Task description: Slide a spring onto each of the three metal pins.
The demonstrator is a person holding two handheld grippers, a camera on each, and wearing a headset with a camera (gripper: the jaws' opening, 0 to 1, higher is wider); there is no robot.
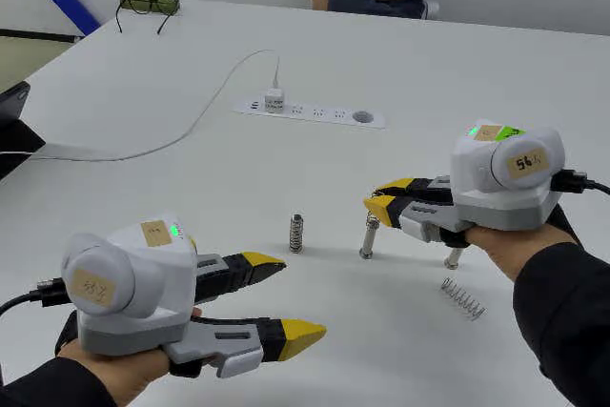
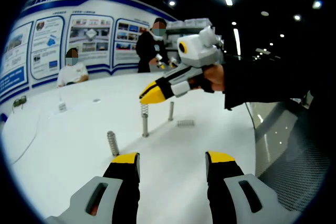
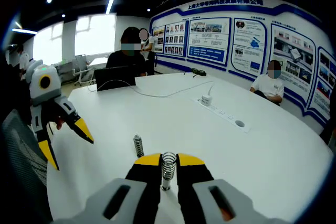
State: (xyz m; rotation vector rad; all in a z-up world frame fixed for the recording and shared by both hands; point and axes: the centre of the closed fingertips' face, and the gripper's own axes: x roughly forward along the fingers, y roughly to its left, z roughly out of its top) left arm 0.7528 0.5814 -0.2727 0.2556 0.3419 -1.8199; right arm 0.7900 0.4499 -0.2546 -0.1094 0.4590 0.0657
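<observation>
Your right gripper [image 3: 169, 160] is clamped on a spring [image 3: 168, 169]. The spring stands upright, right on top of the middle pin [image 1: 367, 240]. Push it straight down. Your left gripper [image 1: 298, 298] is wide open, farther from that pin.

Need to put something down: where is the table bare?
Bare: the stretch between the power strip and the pins, and the left part between the cable and the left gripper. Crowded: around the pins, loose spring and right gripper.
</observation>
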